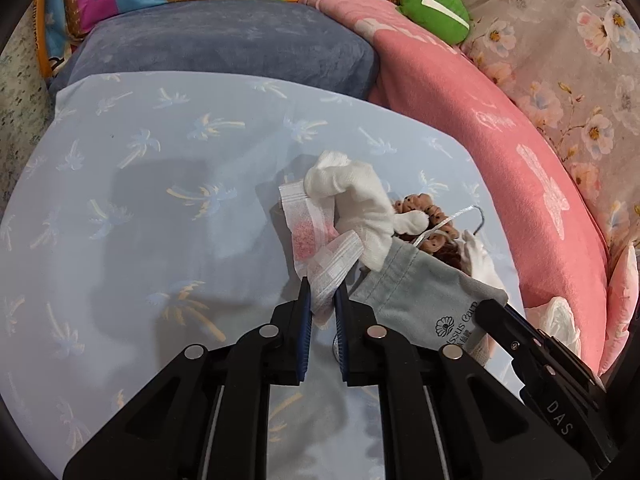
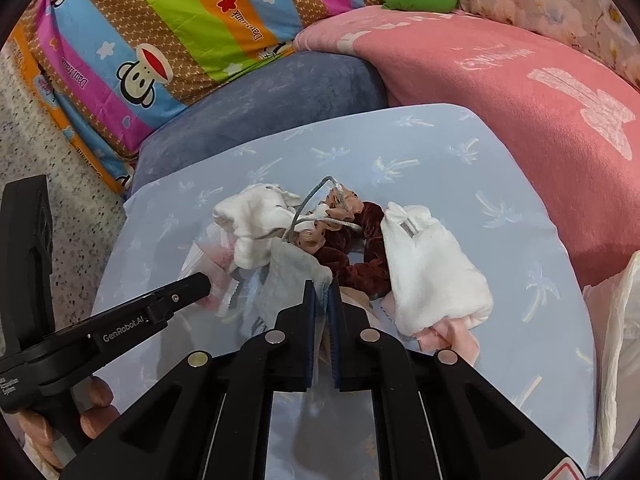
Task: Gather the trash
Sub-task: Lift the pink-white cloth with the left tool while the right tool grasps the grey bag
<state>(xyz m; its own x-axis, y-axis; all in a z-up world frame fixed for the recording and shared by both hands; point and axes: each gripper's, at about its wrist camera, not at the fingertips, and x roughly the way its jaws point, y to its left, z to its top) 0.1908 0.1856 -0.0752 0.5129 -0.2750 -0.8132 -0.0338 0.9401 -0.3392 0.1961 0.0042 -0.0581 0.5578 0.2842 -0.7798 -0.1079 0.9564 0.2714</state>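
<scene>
A small heap lies on a light blue palm-print cushion (image 1: 160, 208). My left gripper (image 1: 322, 294) is shut on a torn white wrapper with pink powder (image 1: 310, 236) at the heap's left edge. A white glove (image 1: 356, 196) lies on it. My right gripper (image 2: 322, 292) is shut on the edge of a grey drawstring pouch (image 2: 288, 276), also seen in the left wrist view (image 1: 420, 296). Beyond it lie a dark red velvet scrunchie (image 2: 360, 256), a tan dotted scrunchie (image 2: 340, 204) and a second white glove (image 2: 432, 272).
A pink blanket (image 2: 520, 92) lies to the right, a blue-grey pillow (image 1: 224, 44) behind, and a striped cartoon quilt (image 2: 160, 28) at the back. A green plush (image 1: 434, 10) sits at the far right. A white plastic bag (image 2: 616, 340) lies at the right edge.
</scene>
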